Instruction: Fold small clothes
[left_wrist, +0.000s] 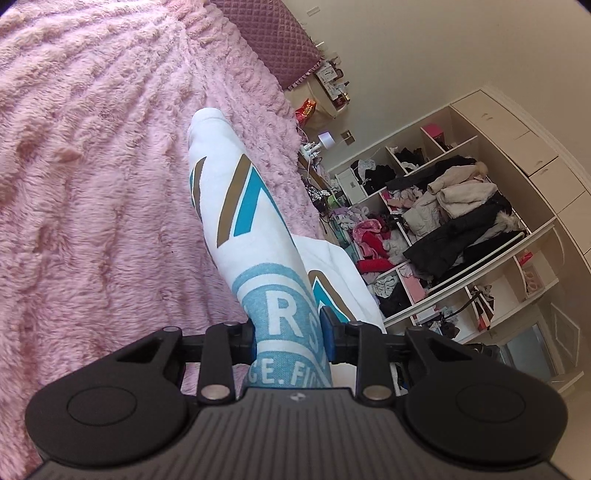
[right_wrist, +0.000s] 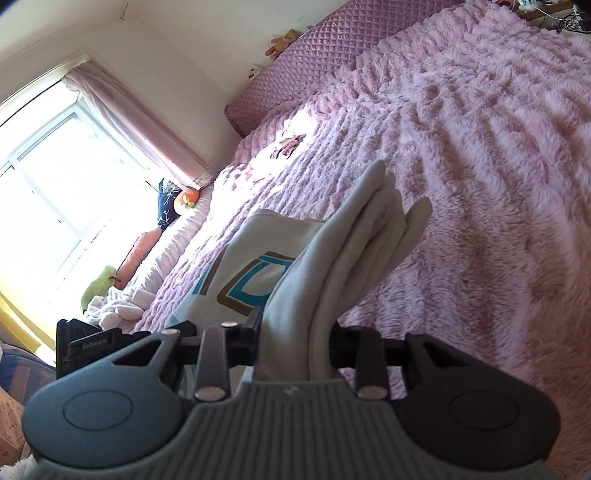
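Around the work, a fluffy pink blanket (left_wrist: 92, 166) covers the bed, and a quilted mauve headboard (right_wrist: 332, 55) runs along its far end. In the left wrist view an open wardrobe (left_wrist: 461, 206) stands past the bed's edge, its shelves crammed with coats and loose clothes. In the right wrist view a bright window (right_wrist: 48, 173) with a pink curtain (right_wrist: 140, 125) sits beyond the other side, with cushions and soft toys (right_wrist: 110, 280) heaped below it. A teddy bear (right_wrist: 282, 43) perches on top of the headboard.

Nothing lies on the blanket ahead of either tool, so the fur stretches open toward the headboard; the bed's side edge drops away close beside the garment in the left wrist view.

The left hand-held gripper (left_wrist: 290, 332) is pinching a white printed garment (left_wrist: 236, 192), its blue pads pressed against the cloth on both sides. The right hand-held gripper (right_wrist: 295, 332) is clamped on several stacked layers of the same garment (right_wrist: 354, 236). The cloth runs as a long band straight away from each gripper, above the blanket, its long axis pointing toward the headboard.
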